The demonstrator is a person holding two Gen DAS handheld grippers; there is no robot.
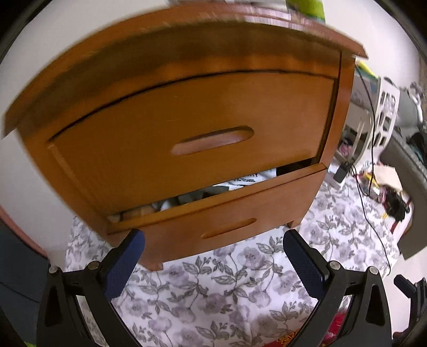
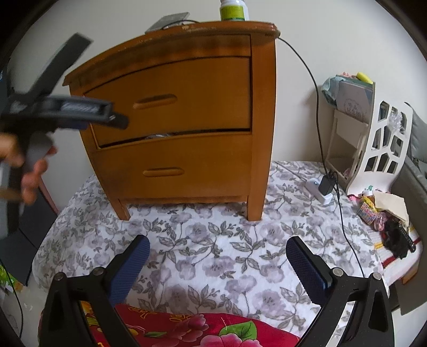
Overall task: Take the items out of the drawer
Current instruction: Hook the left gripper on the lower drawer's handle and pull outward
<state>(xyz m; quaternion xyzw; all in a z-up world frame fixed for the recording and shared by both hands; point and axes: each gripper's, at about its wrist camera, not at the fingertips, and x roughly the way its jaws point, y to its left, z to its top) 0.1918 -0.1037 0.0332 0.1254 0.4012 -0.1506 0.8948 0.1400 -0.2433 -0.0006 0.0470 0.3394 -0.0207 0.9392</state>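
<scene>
A wooden nightstand [image 1: 186,80] [image 2: 261,106] stands on a floral sheet [image 2: 213,253]. Its lower drawer [image 1: 226,211] [image 2: 173,160] is pulled out a little. In the left wrist view, white and dark folded cloth items [image 1: 240,181] show through the gap. The upper drawer [image 1: 186,120] [image 2: 173,98] is closed. My left gripper [image 1: 213,264] is open, its left fingertip [image 1: 136,240] close to the lower drawer's front left corner. My right gripper [image 2: 217,256] is open and empty, low over the sheet, well back from the nightstand. A hand [image 2: 29,173] holds the blurred left tool at the left edge.
A green bottle [image 2: 232,10] and a flat grey object [image 2: 170,20] sit on the nightstand top. A black cable [image 2: 317,106] runs down to a charger [image 2: 327,184]. A white rack [image 2: 379,149] and small clutter [image 2: 384,213] lie to the right. A red floral blanket [image 2: 186,328] is nearest.
</scene>
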